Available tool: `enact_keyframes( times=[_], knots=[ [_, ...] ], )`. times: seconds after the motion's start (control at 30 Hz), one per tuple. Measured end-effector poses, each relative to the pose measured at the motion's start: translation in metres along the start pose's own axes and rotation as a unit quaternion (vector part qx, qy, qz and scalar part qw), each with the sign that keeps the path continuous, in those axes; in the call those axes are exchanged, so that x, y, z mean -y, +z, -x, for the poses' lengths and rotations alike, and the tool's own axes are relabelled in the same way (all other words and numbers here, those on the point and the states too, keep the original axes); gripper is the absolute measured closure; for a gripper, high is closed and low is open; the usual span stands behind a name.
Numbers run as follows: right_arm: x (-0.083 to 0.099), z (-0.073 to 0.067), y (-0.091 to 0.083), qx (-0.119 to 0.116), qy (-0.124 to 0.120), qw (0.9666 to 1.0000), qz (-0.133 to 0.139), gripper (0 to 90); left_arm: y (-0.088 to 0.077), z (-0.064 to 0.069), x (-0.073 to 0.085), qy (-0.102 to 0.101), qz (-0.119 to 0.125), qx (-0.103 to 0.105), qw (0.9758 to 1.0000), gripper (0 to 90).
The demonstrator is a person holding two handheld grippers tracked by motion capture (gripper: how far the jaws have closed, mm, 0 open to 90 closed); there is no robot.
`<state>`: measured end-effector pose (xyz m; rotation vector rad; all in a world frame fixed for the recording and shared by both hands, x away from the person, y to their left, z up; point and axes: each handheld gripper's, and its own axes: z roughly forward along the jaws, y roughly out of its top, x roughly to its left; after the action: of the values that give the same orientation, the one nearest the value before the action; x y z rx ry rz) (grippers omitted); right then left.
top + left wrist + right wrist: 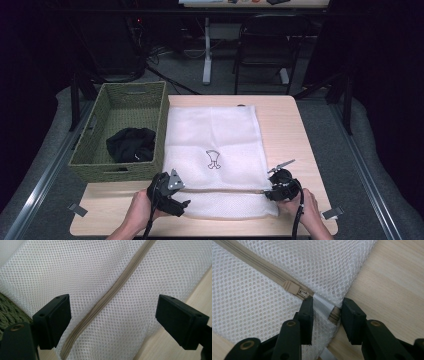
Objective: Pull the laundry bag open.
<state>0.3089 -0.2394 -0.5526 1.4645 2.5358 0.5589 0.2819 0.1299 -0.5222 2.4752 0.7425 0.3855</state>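
Observation:
A white mesh bag lies flat on the wooden table, with a beige zipper running across its near end. My left gripper hovers open over the zipper's left end; in the left gripper view its jaws stand wide on either side of the zipper. My right gripper is at the bag's right edge. Its jaws flank the grey tab at the zipper's end, just past the beige slider, and stand narrow but open.
A green woven basket stands against the bag's left side with a black garment inside; its weave sits close to my left jaw. Bare table runs to the right of the bag. A chair stands beyond the table.

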Motion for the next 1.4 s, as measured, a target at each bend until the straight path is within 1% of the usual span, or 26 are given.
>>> enact_keyframes(
  times=[0.07,0.13,0.23,0.27,0.3,0.33,0.43,0.47,0.5,0.53,0.6,0.7,0.8,0.83,0.9,0.93,1.03,1.07,1.1,1.13,1.17,1.2,1.3,1.33,1.37,1.4],
  knots=[
    [-0.001,0.0,0.0,-0.001,-0.003,1.0,-0.001,63.4,0.001,-0.001,0.0,-0.002,-0.002,0.002,1.0,13.6],
    [0.0,0.0,0.0,0.0,0.005,1.0,0.0,63.4,0.003,-0.003,0.0,-0.005,-0.005,0.004,1.0,13.7],
    [-0.001,0.0,0.0,0.001,0.001,1.0,-0.001,64.3,0.005,-0.003,-0.001,-0.006,-0.005,0.008,0.9999,13.8],
    [-0.002,0.0,0.001,-0.004,-0.005,1.0,0.004,67.4,0.008,-0.003,-0.002,-0.003,-0.011,0.009,0.9999,13.8],
    [-0.002,0.0,0.001,-0.004,-0.005,1.0,0.004,67.4,0.008,-0.003,-0.002,-0.003,-0.011,0.009,0.9999,13.7],
    [-0.001,0.002,0.001,-0.008,0.005,0.9999,0.008,71.0,0.008,-0.002,-0.001,-0.002,-0.012,0.01,0.9999,13.8],
    [0.0,0.003,0.001,-0.015,0.013,0.9998,0.009,73.6,0.007,-0.002,-0.001,-0.001,-0.007,0.009,0.9999,13.9],
    [-0.001,0.006,0.001,-0.028,0.028,0.9992,0.008,76.5,0.007,-0.001,-0.002,0.001,-0.008,0.007,0.9999,14.0],
    [-0.001,0.006,0.001,-0.028,0.028,0.9992,0.008,76.5,0.008,-0.001,-0.002,0.001,-0.009,0.007,0.9999,14.0],
    [0.0,0.009,0.001,-0.04,0.044,0.9982,0.009,79.1,0.008,0.0,-0.002,0.005,-0.01,0.006,0.9999,14.1],
    [-0.001,0.01,0.0,-0.045,0.049,0.9978,0.007,80.8,0.007,0.002,-0.001,0.008,-0.007,0.005,0.9999,14.4],
    [-0.002,0.011,0.0,-0.048,0.039,0.998,0.008,82.2,0.005,0.002,-0.002,0.011,-0.003,0.003,0.9999,14.5],
    [-0.004,0.012,-0.006,-0.057,0.036,0.9976,0.014,83.0,0.006,0.003,-0.003,0.002,0.013,0.012,0.9998,15.1],
    [-0.004,0.012,-0.006,-0.057,0.036,0.9976,0.014,83.0,0.006,0.003,-0.003,0.002,0.013,0.012,0.9998,15.3],
    [-0.004,0.012,-0.009,-0.058,0.036,0.9975,0.018,83.1,0.008,0.005,-0.005,0.013,0.012,0.011,0.9998,15.3],
    [-0.003,0.012,-0.014,-0.063,0.03,0.9971,0.031,83.2,0.007,0.009,-0.009,0.023,0.025,0.007,0.9994,15.7],
    [-0.004,0.01,-0.021,-0.064,0.033,0.9965,0.043,83.3,0.009,0.012,-0.012,0.032,0.026,0.012,0.9991,15.8],
    [-0.003,0.01,-0.024,-0.065,0.027,0.9962,0.051,83.3,0.011,0.018,-0.017,0.042,0.027,0.008,0.9987,15.8],
    [-0.003,0.009,-0.025,-0.065,0.031,0.9962,0.05,83.3,0.011,0.018,-0.017,0.042,0.027,0.008,0.9987,16.0],
    [-0.002,0.009,-0.027,-0.069,0.028,0.9959,0.053,83.3,0.011,0.023,-0.023,0.052,0.031,0.008,0.9981,16.0],
    [-0.001,0.008,-0.028,-0.07,0.03,0.9956,0.055,83.3,0.011,0.023,-0.023,0.052,0.031,0.008,0.9981,16.1],
    [-0.001,0.007,-0.029,-0.073,0.029,0.9953,0.057,83.3,0.015,0.026,-0.03,0.059,0.037,0.014,0.9975,16.3],
    [-0.002,0.005,-0.03,-0.07,0.027,0.9953,0.06,83.3,0.019,0.03,-0.037,0.063,0.037,0.015,0.9972,16.0],
    [-0.001,0.005,-0.032,-0.073,0.024,0.9951,0.063,83.3,0.021,0.034,-0.044,0.069,0.043,0.017,0.9965,16.0],
    [-0.001,0.005,-0.032,-0.073,0.024,0.9951,0.063,83.3,0.021,0.034,-0.044,0.069,0.043,0.017,0.9965,15.9],
    [-0.001,0.004,-0.035,-0.076,0.023,0.9944,0.069,83.3,0.022,0.037,-0.048,0.077,0.048,0.019,0.9957,16.0]
  ],
)
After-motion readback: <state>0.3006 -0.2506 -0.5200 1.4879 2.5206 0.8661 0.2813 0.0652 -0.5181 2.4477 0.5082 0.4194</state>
